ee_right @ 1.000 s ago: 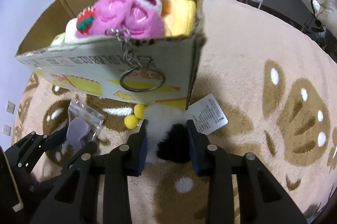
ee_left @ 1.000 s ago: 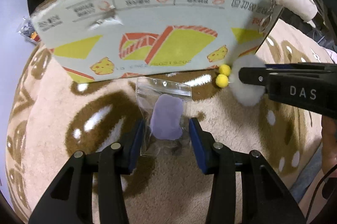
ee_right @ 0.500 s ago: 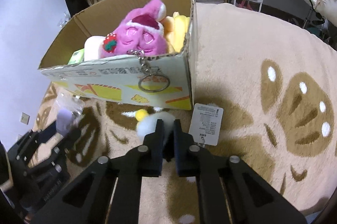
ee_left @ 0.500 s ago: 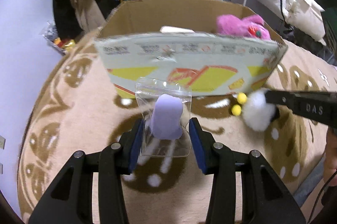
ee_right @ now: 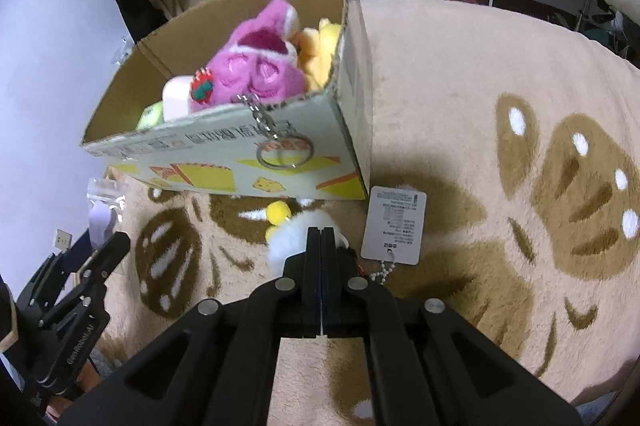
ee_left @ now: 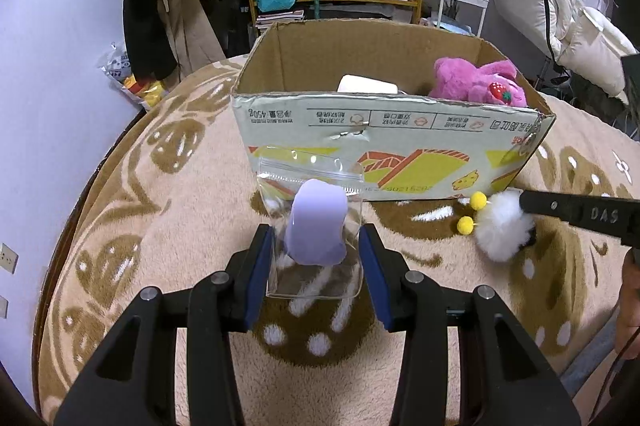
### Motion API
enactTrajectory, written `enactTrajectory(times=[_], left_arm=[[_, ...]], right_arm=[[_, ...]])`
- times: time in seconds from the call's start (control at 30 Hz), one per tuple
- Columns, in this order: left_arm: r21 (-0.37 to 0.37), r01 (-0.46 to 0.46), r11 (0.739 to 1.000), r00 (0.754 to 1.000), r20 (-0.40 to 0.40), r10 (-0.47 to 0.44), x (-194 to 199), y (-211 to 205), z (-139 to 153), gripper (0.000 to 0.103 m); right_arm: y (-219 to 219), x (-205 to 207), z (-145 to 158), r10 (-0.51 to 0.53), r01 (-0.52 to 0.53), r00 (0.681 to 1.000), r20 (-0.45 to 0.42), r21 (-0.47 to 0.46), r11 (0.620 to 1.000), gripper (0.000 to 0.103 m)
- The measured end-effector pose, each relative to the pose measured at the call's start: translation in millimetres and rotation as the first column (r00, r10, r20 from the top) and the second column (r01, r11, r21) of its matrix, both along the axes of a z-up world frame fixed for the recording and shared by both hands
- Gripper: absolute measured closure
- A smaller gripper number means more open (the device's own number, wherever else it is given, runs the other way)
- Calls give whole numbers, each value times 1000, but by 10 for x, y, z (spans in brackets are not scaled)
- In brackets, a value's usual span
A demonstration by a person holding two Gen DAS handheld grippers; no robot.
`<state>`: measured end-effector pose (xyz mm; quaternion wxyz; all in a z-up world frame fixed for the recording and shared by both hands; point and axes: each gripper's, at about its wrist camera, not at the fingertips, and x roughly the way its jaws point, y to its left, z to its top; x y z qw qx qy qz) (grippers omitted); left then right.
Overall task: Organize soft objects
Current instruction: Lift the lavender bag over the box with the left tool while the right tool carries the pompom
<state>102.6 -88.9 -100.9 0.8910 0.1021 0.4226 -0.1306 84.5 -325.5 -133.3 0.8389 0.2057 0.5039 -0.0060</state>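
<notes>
Two toys held, box just ahead

Left claw (ee_left: 316,258) pinches a clear bag (ee_left: 312,226) with a purple toy inside. Right claw (ee_right: 322,250) is squeezed tight on a white fluffy toy (ee_right: 292,234). Both hang over the rug (ee_right: 480,106). The box (ee_left: 392,146) stands beyond both claws, its open top higher than the toys. Each looks about equally near.

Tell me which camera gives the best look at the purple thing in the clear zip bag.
The left wrist view: the clear zip bag sits centred between the left gripper fingers, with the purple soft piece sharp and unobstructed. The right wrist view shows only a small, partly hidden glimpse of the bag at its left edge.
</notes>
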Motion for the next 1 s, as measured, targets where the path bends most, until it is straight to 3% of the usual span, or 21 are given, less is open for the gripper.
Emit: enactTrajectory(times=[0.3, 0.6, 1.0], left_arm=[[-32, -8, 999, 999, 45, 9, -18, 17, 113, 61], [-44, 2, 999, 983, 186, 6, -138, 17, 451, 61], [-53, 14, 999, 953, 303, 2, 126, -71, 832, 61]], right_arm=[[81, -153, 379, -4, 3, 987, 161, 10, 1000, 102], [127, -269, 875, 0, 2, 953, 303, -5, 1000, 102], [74, 112, 1251, 18, -16, 928, 372, -8, 1000, 102]])
